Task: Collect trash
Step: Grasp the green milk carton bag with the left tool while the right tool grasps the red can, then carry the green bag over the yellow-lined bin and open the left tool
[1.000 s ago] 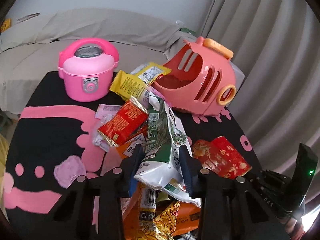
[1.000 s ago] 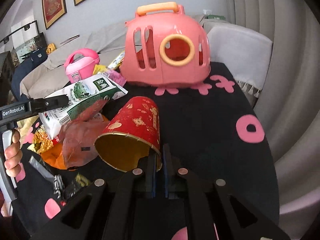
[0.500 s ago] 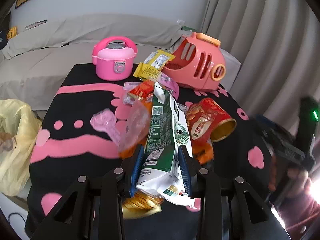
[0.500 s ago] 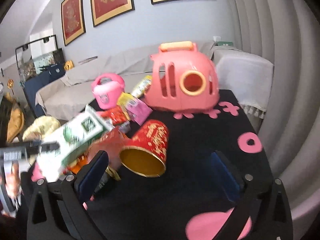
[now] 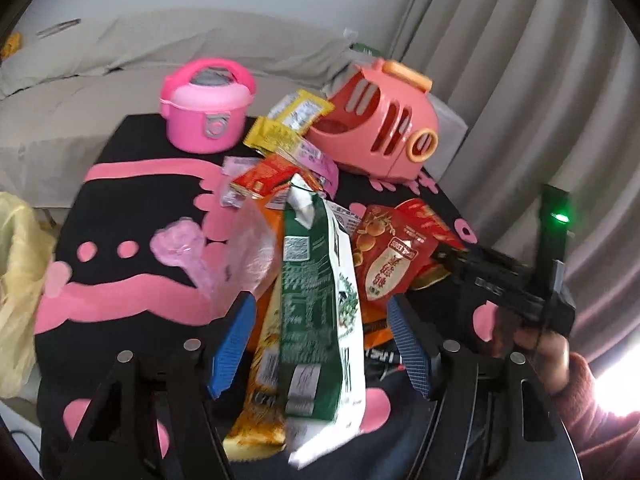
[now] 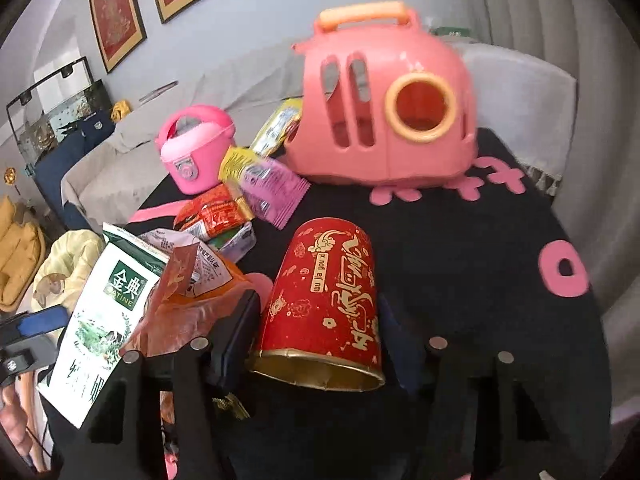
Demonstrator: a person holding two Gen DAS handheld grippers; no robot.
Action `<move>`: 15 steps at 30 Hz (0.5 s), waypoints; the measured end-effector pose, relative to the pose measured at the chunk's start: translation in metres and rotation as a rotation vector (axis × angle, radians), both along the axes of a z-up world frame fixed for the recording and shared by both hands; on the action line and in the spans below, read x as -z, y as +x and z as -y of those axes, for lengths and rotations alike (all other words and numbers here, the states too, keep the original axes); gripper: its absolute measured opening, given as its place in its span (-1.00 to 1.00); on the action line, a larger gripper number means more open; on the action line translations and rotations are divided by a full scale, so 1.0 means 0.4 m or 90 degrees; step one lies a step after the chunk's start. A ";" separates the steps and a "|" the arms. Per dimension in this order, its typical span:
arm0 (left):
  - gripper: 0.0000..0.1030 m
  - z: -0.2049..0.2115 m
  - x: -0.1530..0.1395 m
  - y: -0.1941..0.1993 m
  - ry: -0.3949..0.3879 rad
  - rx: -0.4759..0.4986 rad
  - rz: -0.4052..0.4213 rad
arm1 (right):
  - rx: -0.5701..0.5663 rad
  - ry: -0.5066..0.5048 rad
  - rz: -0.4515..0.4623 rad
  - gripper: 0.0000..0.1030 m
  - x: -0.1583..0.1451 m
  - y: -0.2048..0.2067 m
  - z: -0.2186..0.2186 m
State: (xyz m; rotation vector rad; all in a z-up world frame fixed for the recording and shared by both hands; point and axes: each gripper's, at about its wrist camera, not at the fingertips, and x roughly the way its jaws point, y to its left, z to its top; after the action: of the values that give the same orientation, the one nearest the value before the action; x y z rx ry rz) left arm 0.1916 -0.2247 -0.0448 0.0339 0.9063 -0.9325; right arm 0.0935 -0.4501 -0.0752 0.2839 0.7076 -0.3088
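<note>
The left tongs (image 5: 320,344) had just been opening; their blue pads stood apart on both sides of the green and white milk carton (image 5: 320,320) without pressing it, so the carton lay free between them on the heap of wrappers. Under it was an orange snack bag (image 5: 260,380), and just beside it a red egg packet (image 5: 390,256).

The right tongs (image 6: 316,340) had just been closing around the red paper cup (image 6: 324,300), which lay on its side on the black and pink desk (image 6: 480,248) with its golden mouth toward the camera. The pads stood close at both sides of the cup (I could not tell if they already touched it).

Farther back on the desk stood a pink toy cooker (image 6: 192,152) and a pink carrier (image 6: 384,100), with a yellow sachet (image 5: 276,136) and a purple wrapper (image 6: 272,188) between them. A yellowish bag (image 5: 16,280) hung at the left edge of the desk.
</note>
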 end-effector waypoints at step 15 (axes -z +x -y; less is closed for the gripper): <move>-0.31 -0.001 -0.064 -0.005 -0.003 0.001 0.040 | -0.005 -0.036 0.042 0.06 -0.074 -0.087 -0.024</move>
State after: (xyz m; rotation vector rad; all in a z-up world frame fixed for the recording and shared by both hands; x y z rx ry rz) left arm 0.1896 -0.2242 -0.0194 0.0605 0.8459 -0.9302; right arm 0.0585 -0.4405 -0.0455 0.2365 0.6334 -0.3104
